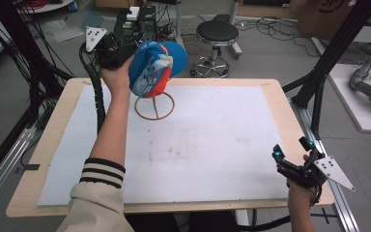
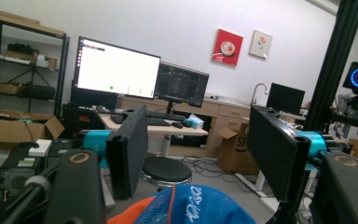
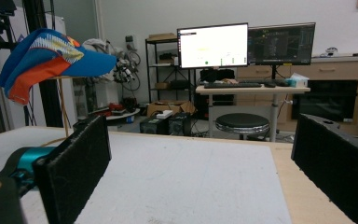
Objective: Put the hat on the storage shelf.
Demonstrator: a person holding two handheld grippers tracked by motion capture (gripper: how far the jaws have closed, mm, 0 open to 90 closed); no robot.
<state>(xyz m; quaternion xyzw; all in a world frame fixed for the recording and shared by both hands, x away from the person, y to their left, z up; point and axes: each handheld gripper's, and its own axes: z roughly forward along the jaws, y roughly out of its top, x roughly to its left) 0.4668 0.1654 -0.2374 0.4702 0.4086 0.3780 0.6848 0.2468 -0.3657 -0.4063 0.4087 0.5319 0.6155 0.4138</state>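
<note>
A blue, orange and white cap point(image 1: 157, 67) sits on top of a thin wooden stand with a ring base point(image 1: 154, 107) at the back of the white mat. My left gripper point(image 1: 130, 48) is held high at the cap's left rear side. In the left gripper view its jaws point(image 2: 198, 140) stand apart over the cap's crown point(image 2: 196, 207), and the pads do not press on it. My right gripper point(image 1: 292, 150) rests near the table's front right corner, open and with nothing in it. The right gripper view has the cap point(image 3: 46, 53) far off to the left, beyond that gripper's wide jaws point(image 3: 200, 158).
A white mat point(image 1: 198, 145) covers most of the wooden table point(image 1: 280, 96). A black stool point(image 1: 217, 36) and computer boxes point(image 1: 142, 17) stand on the floor behind the table. Black frame posts point(image 1: 319, 72) rise at the right side.
</note>
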